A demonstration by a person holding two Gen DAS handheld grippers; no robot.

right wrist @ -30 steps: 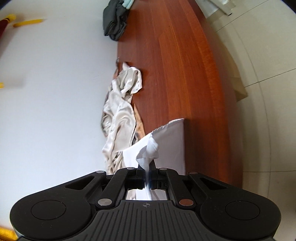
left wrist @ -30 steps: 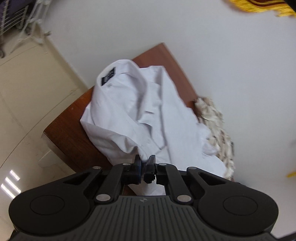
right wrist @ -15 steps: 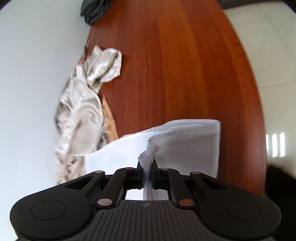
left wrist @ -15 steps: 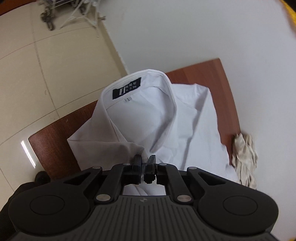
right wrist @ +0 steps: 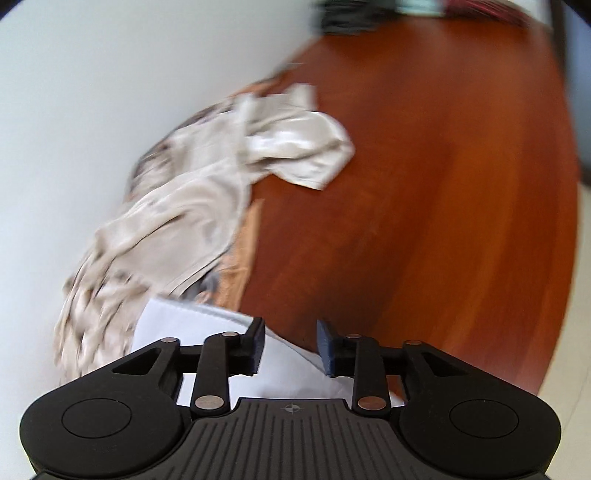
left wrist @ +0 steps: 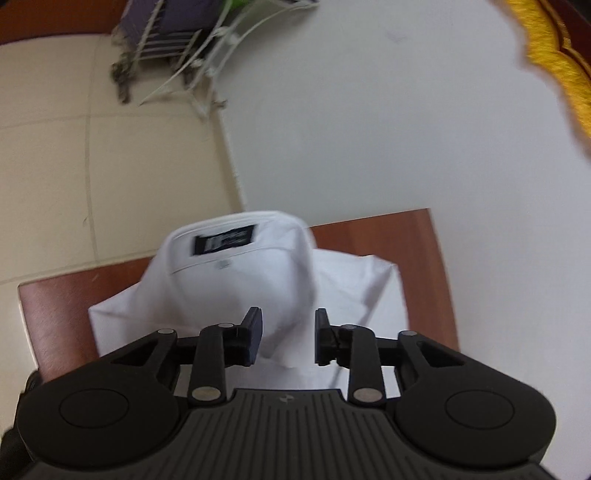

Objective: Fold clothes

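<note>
White shirt point(left wrist: 236, 291) lies folded on the brown surface point(left wrist: 406, 240), collar at the far end from the left gripper point(left wrist: 286, 341). Dark label point(left wrist: 224, 239) inside the collar; its print is too blurred to read. A small pale tag sits just below it, also unreadable.

Left gripper points steeply down over the shirt's near half. Its jaws have just been opening and now stand apart; shirt cloth shows in the gap below them, but the pads do not press on it.

Right gripper point(right wrist: 290, 345) is likewise tilted down, above the shirt's point(right wrist: 192, 321) other end, where a straight folded edge runs under the left finger. Jaws have just been opening here too; they stand apart with nothing pinched.

Beyond the right gripper and to its left, a crumpled beige garment point(right wrist: 207, 184) lies along the wall edge of the surface, touching or just beside the shirt's corner. A dark heap point(right wrist: 347, 18) sits at the far end, blurred.

Beyond the left gripper: tiled floor point(left wrist: 92, 166), a white wire rack point(left wrist: 192, 48), yellow fringe point(left wrist: 554, 62) at upper right.
</note>
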